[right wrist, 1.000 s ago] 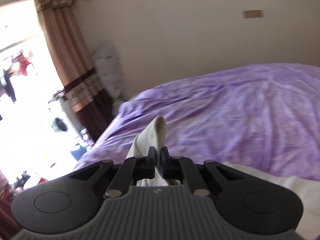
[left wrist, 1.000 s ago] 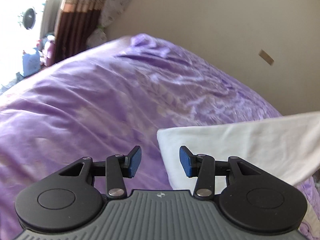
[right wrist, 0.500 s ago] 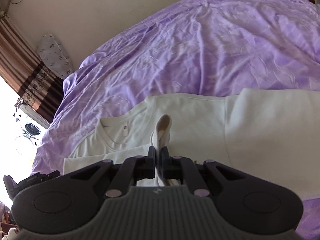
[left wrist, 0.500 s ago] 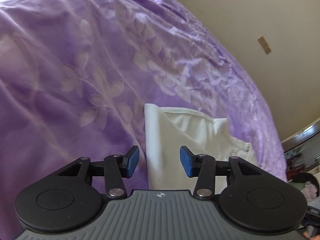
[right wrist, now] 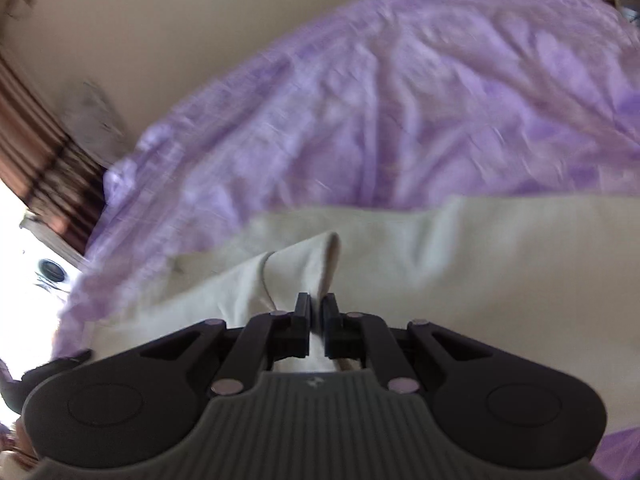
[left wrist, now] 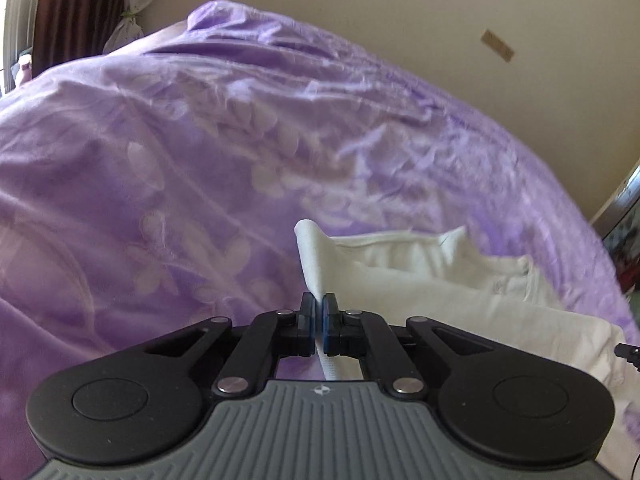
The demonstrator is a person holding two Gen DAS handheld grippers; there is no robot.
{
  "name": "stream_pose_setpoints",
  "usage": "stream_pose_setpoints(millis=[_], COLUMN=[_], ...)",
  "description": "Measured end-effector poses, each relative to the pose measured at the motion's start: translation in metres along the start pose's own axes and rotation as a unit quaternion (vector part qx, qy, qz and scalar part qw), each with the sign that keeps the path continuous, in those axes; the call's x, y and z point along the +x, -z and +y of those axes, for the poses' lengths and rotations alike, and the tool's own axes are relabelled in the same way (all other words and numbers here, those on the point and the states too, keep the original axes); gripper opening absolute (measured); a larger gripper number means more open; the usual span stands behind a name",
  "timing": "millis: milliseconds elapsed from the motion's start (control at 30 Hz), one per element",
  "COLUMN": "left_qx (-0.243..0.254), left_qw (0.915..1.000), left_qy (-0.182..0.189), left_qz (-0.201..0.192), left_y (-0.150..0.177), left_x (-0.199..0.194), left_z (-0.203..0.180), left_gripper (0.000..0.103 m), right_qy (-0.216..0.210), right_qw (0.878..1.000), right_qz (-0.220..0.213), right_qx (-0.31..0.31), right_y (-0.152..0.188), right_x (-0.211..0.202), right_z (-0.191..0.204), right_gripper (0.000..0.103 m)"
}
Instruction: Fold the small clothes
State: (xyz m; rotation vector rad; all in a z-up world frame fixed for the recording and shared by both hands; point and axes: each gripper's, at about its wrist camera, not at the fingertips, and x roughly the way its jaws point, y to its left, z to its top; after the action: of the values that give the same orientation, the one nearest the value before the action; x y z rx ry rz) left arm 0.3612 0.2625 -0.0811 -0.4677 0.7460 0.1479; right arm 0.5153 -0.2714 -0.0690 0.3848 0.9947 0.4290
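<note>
A: Where is the white shirt (left wrist: 460, 292)?
B: On the purple blanket (left wrist: 160, 168) on the bed, by a plain wall (left wrist: 400, 8).
A: And the grippers?
B: The left gripper (left wrist: 319, 312) pinches a shirt edge. The right gripper (right wrist: 319, 312) pinches a fold too. A brown curtain (left wrist: 76, 4) hangs far back.

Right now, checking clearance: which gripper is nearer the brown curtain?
Left gripper, probably: the right view shows it toward the curtain; the right gripper grips the shirt farther away.
</note>
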Motion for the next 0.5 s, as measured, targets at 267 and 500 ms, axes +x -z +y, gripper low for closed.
stream_pose_setpoints(millis=[267, 500], left_qx=[-0.004, 0.129], left_qw=[0.9991, 0.9907], left_qy=[-0.029, -0.009], left_qz=[0.03, 0.041], left_y=[0.004, 0.014], left_x=[0.004, -0.06], left_z=[0.003, -0.032], left_gripper=[0.022, 0.035], right_qy=[0.058, 0.044], right_qw=[0.998, 0.999], right_qz=[0.026, 0.017], right_qx=[-0.005, -0.009], right_y=[0.011, 0.031], right_x=[0.044, 0.013], right_z=[-0.018, -0.008], right_gripper=[0.028, 0.038])
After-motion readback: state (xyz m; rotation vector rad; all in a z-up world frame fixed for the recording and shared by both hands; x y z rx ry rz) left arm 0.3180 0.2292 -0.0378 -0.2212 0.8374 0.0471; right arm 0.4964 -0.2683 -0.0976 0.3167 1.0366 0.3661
